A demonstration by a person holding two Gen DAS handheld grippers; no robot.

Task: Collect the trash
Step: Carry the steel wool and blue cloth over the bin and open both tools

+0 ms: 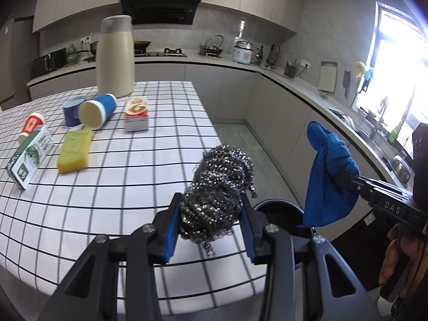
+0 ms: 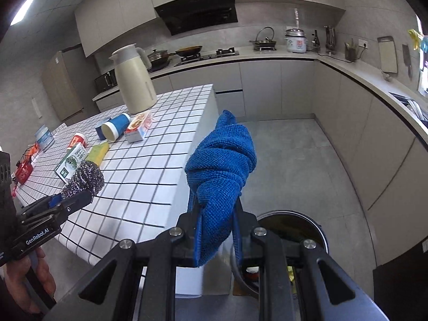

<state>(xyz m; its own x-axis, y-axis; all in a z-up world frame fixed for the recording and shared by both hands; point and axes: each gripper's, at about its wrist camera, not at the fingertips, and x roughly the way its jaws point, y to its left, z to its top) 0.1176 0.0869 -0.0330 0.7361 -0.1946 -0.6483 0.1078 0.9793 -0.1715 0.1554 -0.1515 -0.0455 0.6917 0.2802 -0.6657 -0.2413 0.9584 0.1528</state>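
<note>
The left hand-held gripper (image 1: 211,230) clamps a steel wool scourer (image 1: 219,195) above the desk's (image 1: 120,187) near edge while the right hand-held gripper (image 2: 218,238) pinches a blue cloth (image 2: 222,171), both poised, it seems, to drop into the trash bin (image 2: 307,219) on the floor beside that edge.

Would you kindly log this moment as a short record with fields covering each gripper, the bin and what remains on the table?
left gripper: shut on steel wool scourer, above the table's near edge
right gripper: shut on blue cloth, held off the table's edge
trash bin: on the floor beside the table, open, some contents already inside
table: yellow sponge, blue cup on its side, red cup, green-white carton, food box, cream thermos jug upright
</note>
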